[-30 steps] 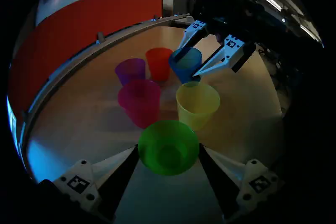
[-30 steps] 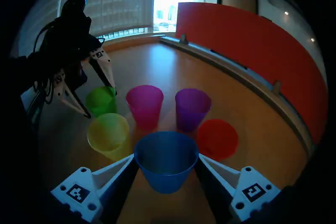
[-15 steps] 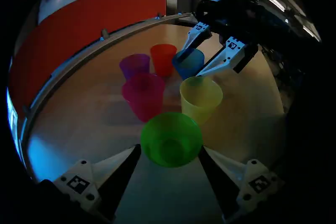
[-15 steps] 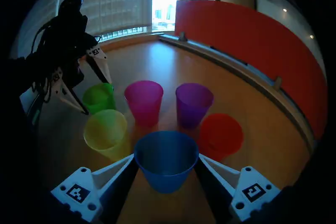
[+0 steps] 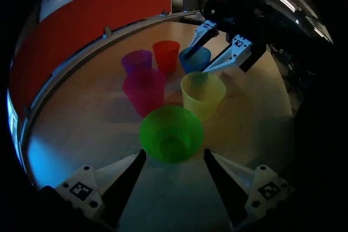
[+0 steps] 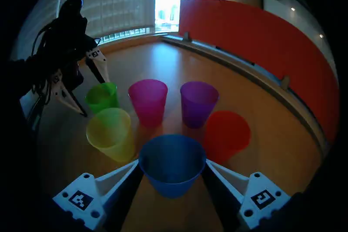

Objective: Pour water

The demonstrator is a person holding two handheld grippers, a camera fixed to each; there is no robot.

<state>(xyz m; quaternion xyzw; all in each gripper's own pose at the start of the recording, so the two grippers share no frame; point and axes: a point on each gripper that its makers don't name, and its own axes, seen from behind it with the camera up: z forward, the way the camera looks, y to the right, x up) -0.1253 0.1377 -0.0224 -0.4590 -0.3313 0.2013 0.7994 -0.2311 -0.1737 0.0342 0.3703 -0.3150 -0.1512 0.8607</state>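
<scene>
My left gripper (image 5: 173, 150) is shut on a green cup (image 5: 171, 134), with a fingertip against each side low on its wall. My right gripper (image 6: 172, 162) is shut on a blue cup (image 6: 172, 166) at the near edge of the cluster. In the left gripper view the right gripper (image 5: 196, 63) straddles the blue cup (image 5: 194, 59) at the far side. In the right gripper view the left gripper (image 6: 94, 98) brackets the green cup (image 6: 102, 97) at the left. I cannot tell whether any cup holds water.
Yellow (image 5: 203, 92), magenta (image 5: 144, 90), purple (image 5: 137, 61) and red (image 5: 166, 54) cups stand close together between the two held cups on a wooden table (image 5: 87, 114). A red panel (image 5: 87, 14) runs behind the table's rail. Dark sleeves (image 6: 61, 45) hold the far gripper.
In the left gripper view the green cup has slid farther out along the fingers, and the cluster sits higher. The blue cup stays fixed in the right gripper's fingers.
</scene>
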